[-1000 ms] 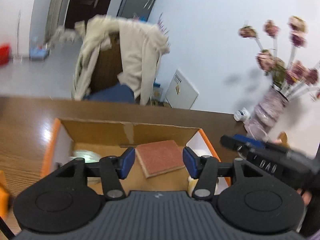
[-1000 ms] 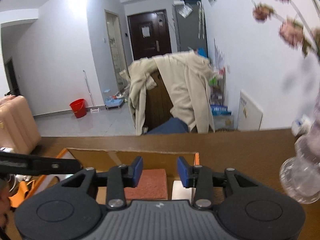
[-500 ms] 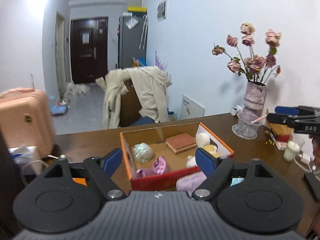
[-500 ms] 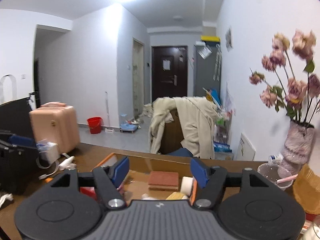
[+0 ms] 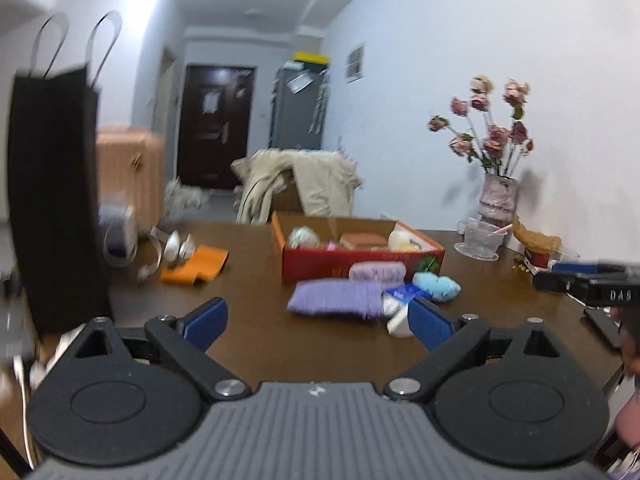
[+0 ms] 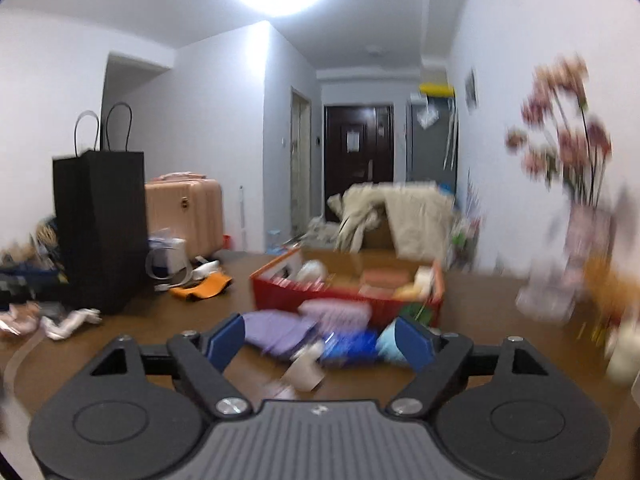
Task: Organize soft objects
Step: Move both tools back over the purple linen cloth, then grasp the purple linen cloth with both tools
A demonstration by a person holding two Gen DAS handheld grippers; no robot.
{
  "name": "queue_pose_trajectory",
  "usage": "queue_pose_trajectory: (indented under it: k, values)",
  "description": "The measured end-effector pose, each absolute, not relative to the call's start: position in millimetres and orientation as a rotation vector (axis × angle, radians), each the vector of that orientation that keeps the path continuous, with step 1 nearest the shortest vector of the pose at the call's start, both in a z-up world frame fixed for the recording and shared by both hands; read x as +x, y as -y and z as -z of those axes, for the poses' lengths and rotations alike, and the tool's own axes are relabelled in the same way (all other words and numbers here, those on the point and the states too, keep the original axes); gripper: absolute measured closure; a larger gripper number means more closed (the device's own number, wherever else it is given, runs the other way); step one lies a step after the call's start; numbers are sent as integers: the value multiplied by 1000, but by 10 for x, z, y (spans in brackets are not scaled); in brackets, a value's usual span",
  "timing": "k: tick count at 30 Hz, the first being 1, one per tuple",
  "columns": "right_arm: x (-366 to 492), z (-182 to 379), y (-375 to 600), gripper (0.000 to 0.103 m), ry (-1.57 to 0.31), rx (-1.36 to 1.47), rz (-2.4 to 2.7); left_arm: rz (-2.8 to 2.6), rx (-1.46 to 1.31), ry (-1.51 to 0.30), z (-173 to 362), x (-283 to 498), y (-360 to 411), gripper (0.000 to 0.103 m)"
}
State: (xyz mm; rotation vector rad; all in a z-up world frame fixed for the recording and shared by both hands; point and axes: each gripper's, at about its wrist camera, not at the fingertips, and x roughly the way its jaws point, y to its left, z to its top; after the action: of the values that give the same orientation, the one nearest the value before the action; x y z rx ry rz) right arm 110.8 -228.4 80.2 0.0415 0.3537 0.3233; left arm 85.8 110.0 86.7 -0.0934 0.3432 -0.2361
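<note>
Left gripper (image 5: 318, 322): my jaws have just been opening, now wide apart, nothing between them.
Right gripper (image 6: 320, 344): likewise just opened, empty.
Soft objects: purple knit (image 5: 334, 298) and blue toy (image 5: 436, 285) mid-table, before the red box (image 5: 360, 259).
Far edge: flower vase (image 5: 498, 200).

Both grippers were right over the red box (image 5: 362, 258) before; now they are far back from it, and their jaws have just been opening, nothing between them
</note>
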Motion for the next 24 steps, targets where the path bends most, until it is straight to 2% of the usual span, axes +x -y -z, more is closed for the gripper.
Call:
queue_pose_trajectory:
  k: [12, 24]
  values:
    - [1419, -516, 2229, 22, -444, 45, -291, 231, -113, -433, -635, 1296, -1032, 4]
    - [2511, -239, 2063, 27, -522, 126, -325, 293, -171, -556, -223, 2728, -863, 5]
